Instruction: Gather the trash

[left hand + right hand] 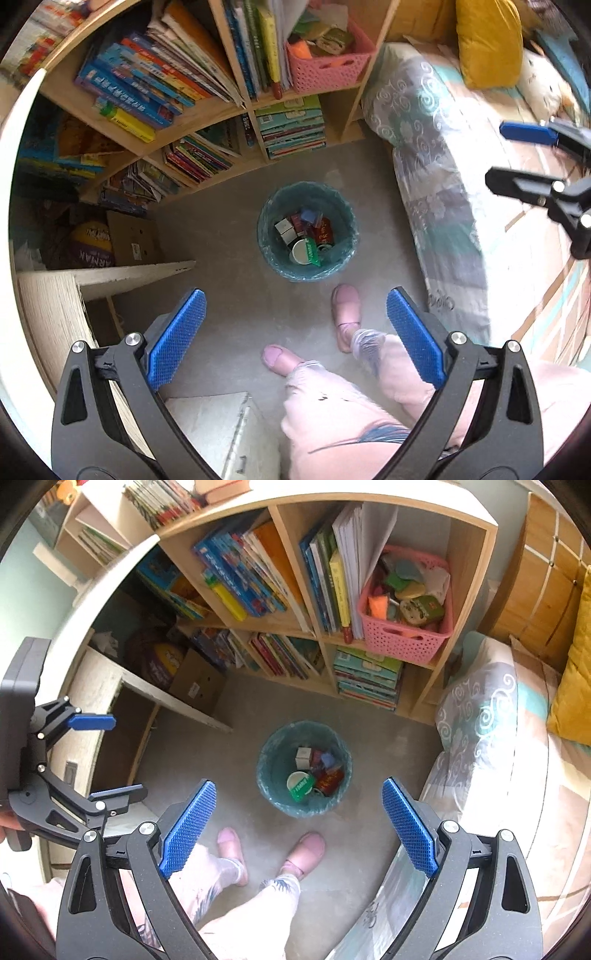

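Hidden or unclear: the bottom of the waste bin (307, 230) is covered by its contents, and small labels on the items inside cannot be read. The person's upper body is cut off; only pale trousers (332, 417) and pink slippers (346, 306) show. A cardboard box (135, 238) and a purple-and-yellow item to the left of the bin sit in shadow under a pale bench (110, 275) and are hard to make out.

Position: the bin stands on the grey floor (229, 236), in front of the wooden bookshelf (251, 107) and left of the bed (443, 206). In the left wrist view it lies ahead of the left claw (295, 332), well apart from it and centred between its two blue pads. In the right wrist view it sits likewise ahead of the right claw (299, 827), with the slippers between bin and claw. Both claws hang above the floor, touching nothing.

Claw state: left claw spread wide, empty. Right claw spread wide, empty. Each claw also appears at the edge of the other's view, jaws apart.

Appearance: round bin lined with a teal plastic bag (273, 746) folded over the rim. Inside: a white carton (303, 757), a red can (325, 232), a round white lid (302, 252), a green label, blue and red scraps, piled together.

Near the bin: a pink basket (402, 642) on the bookshelf, a yellow cushion (487, 40) on the bed.
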Demonstrator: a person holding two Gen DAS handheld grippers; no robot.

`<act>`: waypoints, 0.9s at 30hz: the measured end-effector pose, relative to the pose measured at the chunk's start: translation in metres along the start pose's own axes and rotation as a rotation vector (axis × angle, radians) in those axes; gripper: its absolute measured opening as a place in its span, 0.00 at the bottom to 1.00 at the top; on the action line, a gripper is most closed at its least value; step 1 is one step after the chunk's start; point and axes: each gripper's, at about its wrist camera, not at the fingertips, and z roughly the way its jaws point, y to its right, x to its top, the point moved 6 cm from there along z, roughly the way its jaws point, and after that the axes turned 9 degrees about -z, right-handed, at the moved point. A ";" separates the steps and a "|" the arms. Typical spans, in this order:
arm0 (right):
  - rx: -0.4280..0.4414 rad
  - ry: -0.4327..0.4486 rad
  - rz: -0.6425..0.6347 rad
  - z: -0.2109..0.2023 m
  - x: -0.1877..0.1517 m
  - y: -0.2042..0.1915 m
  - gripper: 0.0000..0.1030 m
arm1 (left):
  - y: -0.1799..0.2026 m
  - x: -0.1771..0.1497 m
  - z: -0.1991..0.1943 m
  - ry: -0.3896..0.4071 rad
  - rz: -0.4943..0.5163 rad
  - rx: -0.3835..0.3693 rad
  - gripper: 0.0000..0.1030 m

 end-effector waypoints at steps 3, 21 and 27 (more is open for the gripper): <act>0.014 0.009 -0.016 -0.009 0.004 -0.005 0.88 | -0.004 0.000 -0.015 0.026 -0.040 -0.007 0.93; 0.091 0.018 -0.198 -0.035 0.040 -0.051 0.88 | -0.042 -0.020 -0.094 0.193 -0.264 0.005 0.93; 0.084 -0.003 -0.333 -0.038 0.055 -0.075 0.88 | -0.060 -0.034 -0.111 0.228 -0.338 0.016 0.93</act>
